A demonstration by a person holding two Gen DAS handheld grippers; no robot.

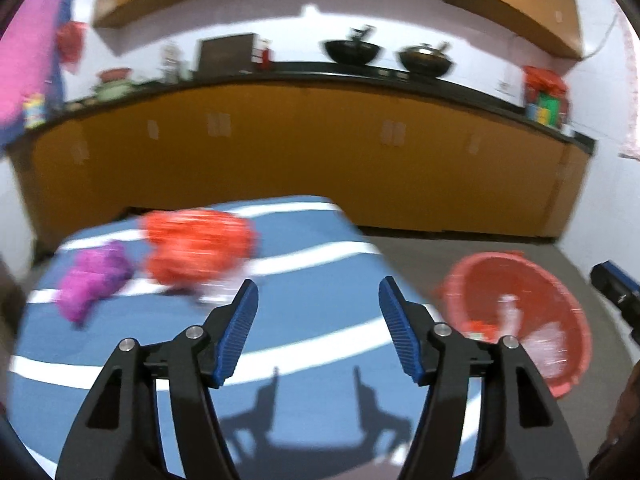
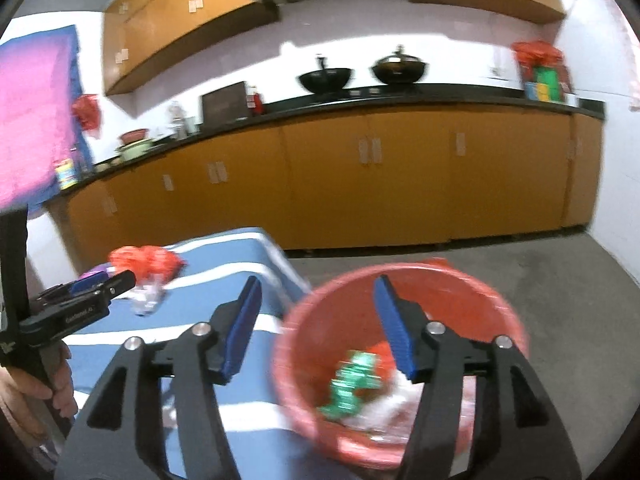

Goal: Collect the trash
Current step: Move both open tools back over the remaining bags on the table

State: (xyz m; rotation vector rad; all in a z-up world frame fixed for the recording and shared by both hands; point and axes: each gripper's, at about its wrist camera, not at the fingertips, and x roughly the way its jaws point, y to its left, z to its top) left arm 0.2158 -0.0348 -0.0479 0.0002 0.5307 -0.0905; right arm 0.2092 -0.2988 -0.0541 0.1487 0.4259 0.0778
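We see the left claw (image 1: 318, 294) spread wide, nothing between its blue pads, hovering over the near part of the blue table (image 1: 320, 320) with white stripes. Its shadow falls on the cloth just below it. Ahead and left of it, toward the table's far left corner, an orange-red crumpled bag (image 1: 196, 250) lies with its long axis roughly parallel to the far edge. Touching its near side is a small whitish clear scrap (image 1: 212, 294); motion blur hides its shape. Left of the bag, near the left edge, a purple crumpled wrapper (image 1: 94, 278) runs diagonally, near-left to far-right.

Right claw (image 2: 318, 290) also wide, holding nothing, hanging above the red basket (image 2: 460, 280) on the floor just off the table's right edge. Inside the basket: a green wrapper (image 2: 352, 380), long axis tilted from near-left up to far-right, plus whitish plastic and orange scraps, blurred. In the right wrist view the left claw shows at far left over the table, with a hand (image 2: 36, 388) on its handle.

Beyond everything, orange cabinets (image 2: 400, 184) under a dark counter carrying two black woks (image 2: 326, 76).
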